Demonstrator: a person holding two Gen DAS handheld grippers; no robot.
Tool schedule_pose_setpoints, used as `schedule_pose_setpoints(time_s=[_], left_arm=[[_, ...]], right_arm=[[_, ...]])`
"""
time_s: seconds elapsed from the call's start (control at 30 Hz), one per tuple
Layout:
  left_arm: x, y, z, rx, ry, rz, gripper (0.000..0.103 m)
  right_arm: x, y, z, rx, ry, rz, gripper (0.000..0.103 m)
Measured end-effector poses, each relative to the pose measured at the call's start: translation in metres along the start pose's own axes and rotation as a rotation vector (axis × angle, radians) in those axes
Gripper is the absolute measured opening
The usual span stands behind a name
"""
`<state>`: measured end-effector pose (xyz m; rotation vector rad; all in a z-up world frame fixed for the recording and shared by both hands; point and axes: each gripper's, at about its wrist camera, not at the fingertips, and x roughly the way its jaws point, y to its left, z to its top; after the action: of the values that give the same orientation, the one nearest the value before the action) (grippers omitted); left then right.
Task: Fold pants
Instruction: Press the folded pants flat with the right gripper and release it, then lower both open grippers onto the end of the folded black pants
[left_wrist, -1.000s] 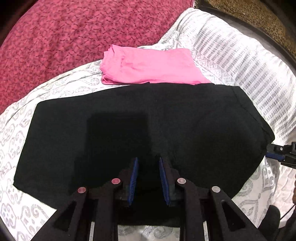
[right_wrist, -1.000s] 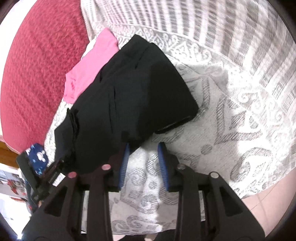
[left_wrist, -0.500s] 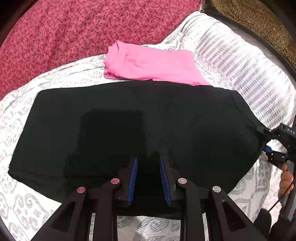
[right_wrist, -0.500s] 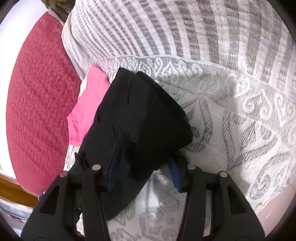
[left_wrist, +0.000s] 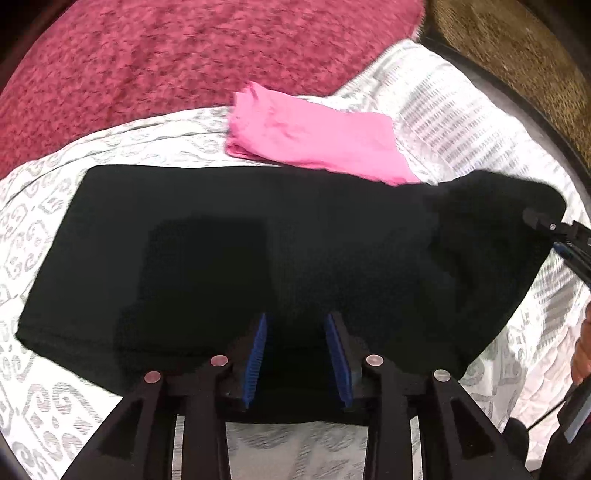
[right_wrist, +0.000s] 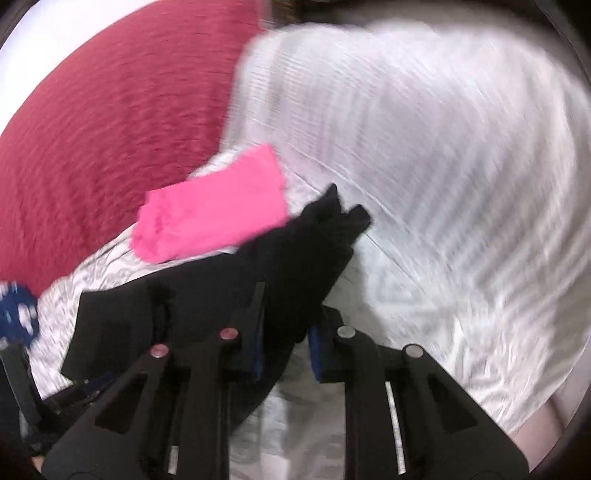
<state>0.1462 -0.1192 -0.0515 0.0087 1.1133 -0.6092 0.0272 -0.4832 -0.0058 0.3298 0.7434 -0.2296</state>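
Black pants: one; tools: two.

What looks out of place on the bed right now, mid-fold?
Only the black pants: their right end is lifted and bunched in the right gripper, whose jaws have just been closing on it. The rest lies flat. The folded pink garment sits tidy beyond them.

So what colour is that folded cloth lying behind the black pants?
Bright pink folded cloth, plain with no pattern; the left wrist view shows it best.
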Motion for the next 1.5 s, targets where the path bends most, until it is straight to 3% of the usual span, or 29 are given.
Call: schedule_pose_setpoints(time_s=[0.13,0.23,0.4,0.47,0.53,0.67,0.8,0.97,1.07,1.13,1.27,1.37,1.5], left_arm=[[-0.019,0.030,-0.004,-0.079,-0.024,-0.021,0.036],[-0.033,0.058,-0.011,-0.154,-0.039,-0.027,0.040],[-0.045,0.092,-0.019,-0.235,-0.043,-0.011,0.040],[-0.046,0.096,-0.020,-0.239,-0.040,-0.028,0.040],[-0.045,0.095,-0.018,-0.235,-0.037,-0.045,0.041],[-0.040,0.086,-0.012,-0.254,-0.021,-0.120,0.044],[-0.036,0.076,-0.002,-0.279,-0.013,-0.191,0.056],[-0.023,0.068,0.014,-0.320,0.043,-0.222,0.056],[-0.028,0.075,0.015,-0.358,0.029,-0.264,0.058],[-0.031,0.082,0.014,-0.395,0.020,-0.288,0.064],[-0.026,0.085,0.017,-0.479,0.042,-0.338,0.068],[-0.009,0.074,0.027,-0.462,0.075,-0.353,0.080],[0.020,0.063,0.042,-0.514,0.143,-0.383,0.077]], right_arm=[[-0.011,0.070,-0.003,-0.212,-0.068,0.029,0.021],[-0.008,0.129,-0.025,-0.416,-0.066,0.112,0.021],[0.024,0.190,-0.081,-0.617,0.108,0.294,0.021],[0.039,0.200,-0.100,-0.666,0.195,0.311,0.021],[0.040,0.205,-0.116,-0.718,0.192,0.279,0.022],[0.036,0.201,-0.110,-0.691,0.181,0.298,0.022],[0.036,0.191,-0.098,-0.623,0.194,0.348,0.022],[0.036,0.191,-0.097,-0.587,0.191,0.371,0.022],[0.038,0.182,-0.092,-0.529,0.204,0.404,0.022],[0.039,0.178,-0.089,-0.502,0.214,0.428,0.022],[0.037,0.183,-0.092,-0.528,0.197,0.413,0.022],[0.033,0.187,-0.099,-0.562,0.169,0.383,0.022],[0.032,0.188,-0.103,-0.591,0.168,0.382,0.022]])
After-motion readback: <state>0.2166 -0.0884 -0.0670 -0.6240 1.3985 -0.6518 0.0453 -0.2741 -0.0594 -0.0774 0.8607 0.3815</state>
